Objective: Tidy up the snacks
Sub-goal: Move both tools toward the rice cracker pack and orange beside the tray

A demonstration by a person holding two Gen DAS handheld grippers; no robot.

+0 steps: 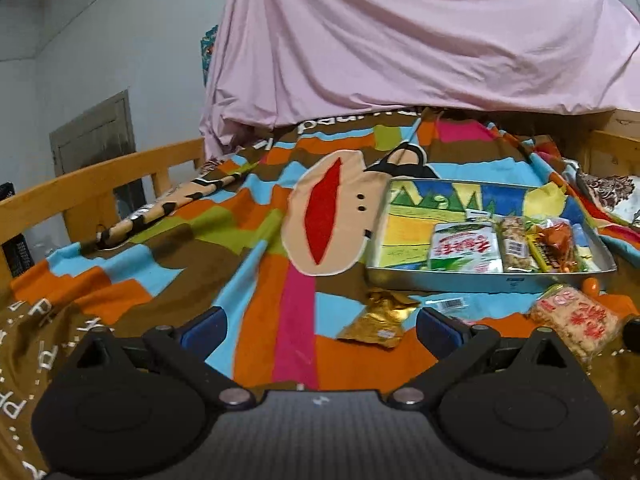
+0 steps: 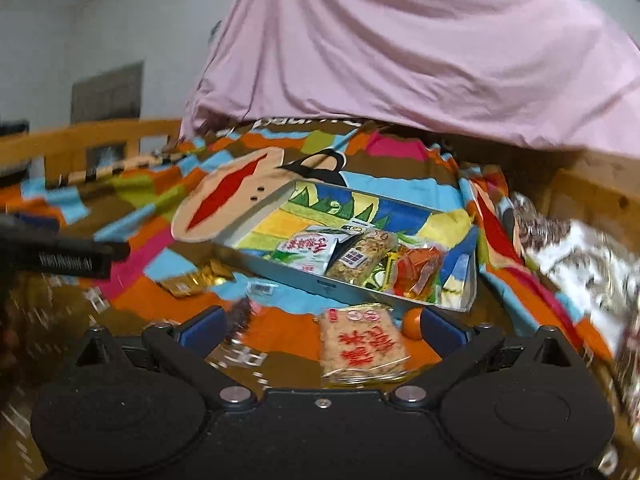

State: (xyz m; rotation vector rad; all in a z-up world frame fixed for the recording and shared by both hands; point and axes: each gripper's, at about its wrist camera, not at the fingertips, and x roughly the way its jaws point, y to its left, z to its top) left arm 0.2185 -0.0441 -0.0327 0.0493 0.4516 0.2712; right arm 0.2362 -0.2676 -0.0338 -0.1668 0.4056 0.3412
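A metal tray (image 1: 492, 282) (image 2: 288, 274) with a colourful liner lies on the patchwork blanket and holds several snack packs: a white-green pack (image 1: 466, 252) (image 2: 308, 249), a nut bar (image 1: 516, 244) (image 2: 360, 258) and an orange-red pack (image 1: 556, 242) (image 2: 420, 270). In front of the tray lie a gold pouch (image 1: 380, 322) (image 2: 196, 280), a rice-cracker pack with red writing (image 1: 576, 322) (image 2: 362, 348) and a small orange ball (image 1: 591, 285) (image 2: 414, 322). My left gripper (image 1: 322, 330) is open above the blanket, the gold pouch just inside its right finger. My right gripper (image 2: 324, 328) is open with the cracker pack between its fingers, not pinched.
A pink sheet (image 1: 400, 40) hangs behind the tray. Wooden bed rails (image 1: 100, 184) (image 2: 592, 184) border the blanket on the left and right. A patterned white cloth (image 2: 580, 256) lies at the right. The left gripper's black body (image 2: 60, 258) shows at the right wrist view's left edge.
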